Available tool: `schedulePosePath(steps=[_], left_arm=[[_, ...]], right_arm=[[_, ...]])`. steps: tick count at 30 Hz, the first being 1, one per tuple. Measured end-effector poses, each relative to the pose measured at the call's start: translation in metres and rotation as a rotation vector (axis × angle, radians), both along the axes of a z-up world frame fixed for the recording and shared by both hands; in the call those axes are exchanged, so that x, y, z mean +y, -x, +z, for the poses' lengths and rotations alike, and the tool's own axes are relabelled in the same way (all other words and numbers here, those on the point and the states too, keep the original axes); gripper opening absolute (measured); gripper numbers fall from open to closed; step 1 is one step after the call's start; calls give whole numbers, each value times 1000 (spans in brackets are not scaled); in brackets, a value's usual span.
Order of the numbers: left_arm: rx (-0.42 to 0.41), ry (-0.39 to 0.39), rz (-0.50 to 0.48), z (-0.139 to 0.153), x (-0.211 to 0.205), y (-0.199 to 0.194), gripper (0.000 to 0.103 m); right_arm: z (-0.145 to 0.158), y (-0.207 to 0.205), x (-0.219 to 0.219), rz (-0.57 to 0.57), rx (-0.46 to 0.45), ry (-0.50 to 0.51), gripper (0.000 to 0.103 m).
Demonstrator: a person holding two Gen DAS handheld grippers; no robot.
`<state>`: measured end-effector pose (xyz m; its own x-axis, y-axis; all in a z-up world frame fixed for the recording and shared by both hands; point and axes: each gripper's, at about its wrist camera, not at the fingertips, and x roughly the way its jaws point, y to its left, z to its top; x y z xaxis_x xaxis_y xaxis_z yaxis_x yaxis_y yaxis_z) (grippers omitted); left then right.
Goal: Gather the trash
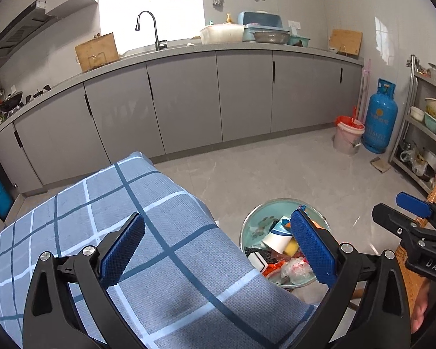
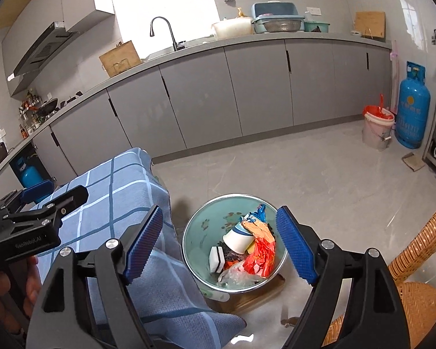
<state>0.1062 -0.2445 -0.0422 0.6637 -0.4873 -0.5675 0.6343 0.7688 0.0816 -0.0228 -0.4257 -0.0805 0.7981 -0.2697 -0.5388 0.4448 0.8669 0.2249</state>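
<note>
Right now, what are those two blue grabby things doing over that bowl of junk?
A person is collecting trash with a gripper in each hand. Both the left gripper and the right gripper are open and hold nothing. The trash, a paper cup, a red wrapper and a clear bag, already lies in the bowl on the floor, beside the table with the checked cloth.

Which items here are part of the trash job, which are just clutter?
Job: teal bin with paper cup, red wrapper, clear plastic; left gripper, right gripper, both open and empty.

Clutter: checked cloth, gas cylinder, pink bucket, wicker chair.
</note>
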Motion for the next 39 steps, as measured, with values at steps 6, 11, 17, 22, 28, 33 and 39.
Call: schedulePosePath(steps=[6,11,17,22,28,33,39], left_arm=[[-10,16,3,6,7,3,99],[-11,28,10,9,12,3,99],[-20,34,18,12,18,7,99],[-28,38,19,15,21,11,99],[-29,39,17,17,23,13,99],[-31,33,14,19,24,12,99],[-38,21,19,19,23,11,99]], right_arm=[[6,4,6,0,2,20,80],[7,6,13,6,5,35,84],[10,9,16,9,4,39,84],[13,13,17,3,-2,48,86],[14,16,17,1,-5,51,87],[15,15,19,6,-6,54,87],[17,15,20,9,-9,57,87]])
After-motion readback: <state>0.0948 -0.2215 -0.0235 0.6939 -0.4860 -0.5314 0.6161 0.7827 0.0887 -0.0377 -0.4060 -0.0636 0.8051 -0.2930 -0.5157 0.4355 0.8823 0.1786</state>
